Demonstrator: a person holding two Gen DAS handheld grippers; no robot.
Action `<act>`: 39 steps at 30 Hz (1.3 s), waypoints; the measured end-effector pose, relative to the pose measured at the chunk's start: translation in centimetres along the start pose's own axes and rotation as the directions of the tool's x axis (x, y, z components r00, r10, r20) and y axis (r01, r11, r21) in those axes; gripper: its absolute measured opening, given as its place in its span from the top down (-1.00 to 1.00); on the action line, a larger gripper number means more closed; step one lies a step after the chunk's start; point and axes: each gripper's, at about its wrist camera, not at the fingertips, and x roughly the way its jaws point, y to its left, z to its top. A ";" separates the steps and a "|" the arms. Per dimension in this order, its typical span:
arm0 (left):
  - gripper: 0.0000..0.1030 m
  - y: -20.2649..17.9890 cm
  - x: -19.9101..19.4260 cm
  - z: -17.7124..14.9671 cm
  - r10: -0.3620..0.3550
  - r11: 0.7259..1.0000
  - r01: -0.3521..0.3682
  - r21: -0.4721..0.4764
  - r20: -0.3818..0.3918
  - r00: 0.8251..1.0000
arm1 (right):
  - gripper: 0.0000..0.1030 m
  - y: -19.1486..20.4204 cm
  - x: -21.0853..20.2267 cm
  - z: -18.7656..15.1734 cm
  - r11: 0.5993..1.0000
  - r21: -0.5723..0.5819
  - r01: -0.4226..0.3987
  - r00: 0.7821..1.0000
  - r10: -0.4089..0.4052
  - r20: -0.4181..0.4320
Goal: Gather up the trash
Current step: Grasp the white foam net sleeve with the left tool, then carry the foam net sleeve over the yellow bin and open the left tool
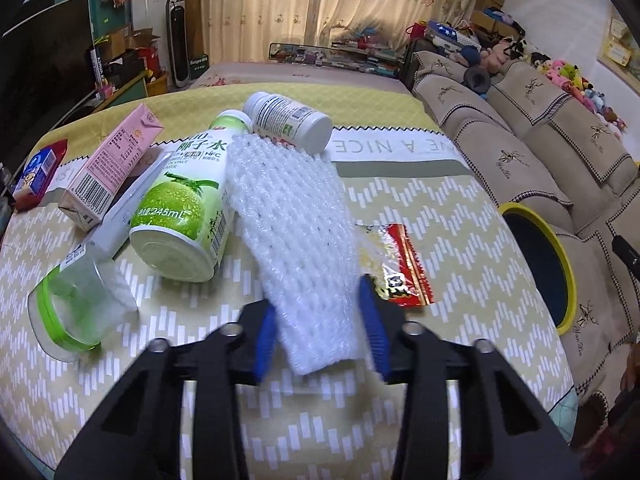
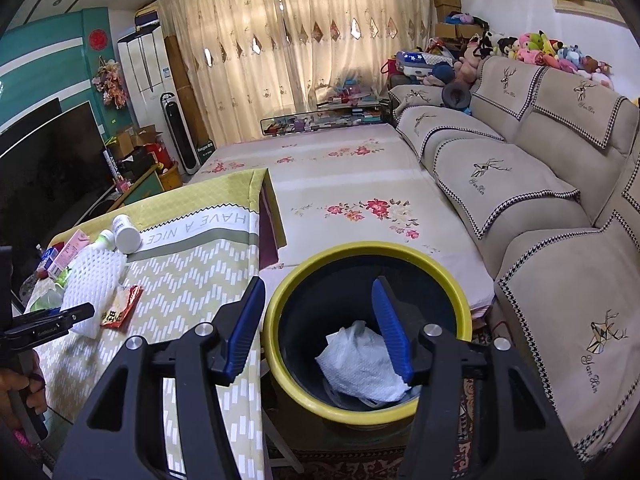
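My left gripper (image 1: 318, 312) is open, its blue pads on either side of the near end of a white foam net sleeve (image 1: 296, 232) lying on the table. A red snack wrapper (image 1: 400, 272) lies just right of it. A green coconut water bottle (image 1: 188, 208), a white pill bottle (image 1: 288, 120), a pink carton (image 1: 112, 168), a clear cup with a green lid (image 1: 76, 308) and a blue carton (image 1: 38, 172) lie beyond. My right gripper (image 2: 320, 324) is open and empty above the yellow-rimmed bin (image 2: 288, 384), which holds a crumpled white tissue (image 2: 360, 364).
The table has a yellow patterned cloth (image 1: 420, 208). The bin (image 1: 560, 264) stands off the table's right edge, next to a beige sofa (image 2: 540, 200). A flowered mat (image 2: 340, 184) lies beyond. A TV (image 2: 48, 168) stands at the left.
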 end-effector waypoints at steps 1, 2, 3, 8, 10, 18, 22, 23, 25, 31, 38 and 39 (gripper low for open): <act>0.51 0.0 -0.2 0.0 -0.006 1.000 0.006 -0.001 0.005 1.000 | -0.04 0.0 -0.1 -0.1 1.000 0.002 -0.003 1.000 0.003 0.001; 0.57 0.0 -0.5 -0.1 -0.010 1.000 0.010 -0.001 0.010 1.000 | -0.04 -0.1 -0.3 -0.2 1.000 0.006 -0.006 1.000 0.006 0.004; 0.59 -0.1 -0.8 -0.1 -0.013 1.000 0.013 0.001 0.017 1.000 | -0.04 -0.1 -0.5 -0.3 1.000 0.009 -0.008 1.000 0.008 0.007; 0.63 -0.7 -3.5 -0.2 -0.009 0.999 0.007 0.032 0.069 0.998 | -0.04 -0.7 -1.8 -0.8 1.000 0.028 -0.008 1.000 0.007 0.029; 0.63 -1.1 -4.7 -0.2 -0.021 0.999 0.017 0.048 0.086 0.996 | -0.05 -0.9 -2.3 -1.0 0.999 0.034 -0.005 0.999 0.003 0.038; 0.63 -6.1 -7.6 0.1 -0.118 0.980 0.098 0.172 0.113 0.987 | -0.06 -2.3 -4.0 -1.9 0.998 0.054 0.036 0.997 -0.039 0.066; 0.63 -10.4 -7.1 0.8 -0.192 0.956 0.167 0.240 0.084 0.978 | -0.06 -3.8 -5.2 -2.7 0.995 0.082 0.063 0.995 -0.069 0.077; 0.63 -11.7 -6.8 1.0 -0.211 0.947 0.185 0.261 0.076 0.974 | -0.07 -4.4 -5.6 -2.9 0.993 0.094 0.071 0.994 -0.079 0.079; 0.63 -14.1 -6.3 1.2 -0.236 0.932 0.207 0.296 0.065 0.970 | -0.08 -5.2 -6.1 -3.4 0.990 0.111 0.086 0.992 -0.095 0.081; 0.62 -21.9 -3.8 2.1 -0.325 0.875 0.306 0.375 -0.014 0.946 | -0.10 -8.0 -7.1 -4.9 0.979 0.168 0.117 0.989 -0.130 0.073; 0.60 -28.7 0.1 2.1 -0.348 0.832 0.364 0.418 -0.117 0.930 | -0.11 -10.2 -7.4 -6.1 0.967 0.212 0.139 0.986 -0.155 0.060; 0.59 -29.4 0.8 2.1 -0.339 0.831 0.360 0.424 -0.125 0.932 | -0.11 -10.6 -7.4 -6.3 0.965 0.219 0.141 0.986 -0.157 0.058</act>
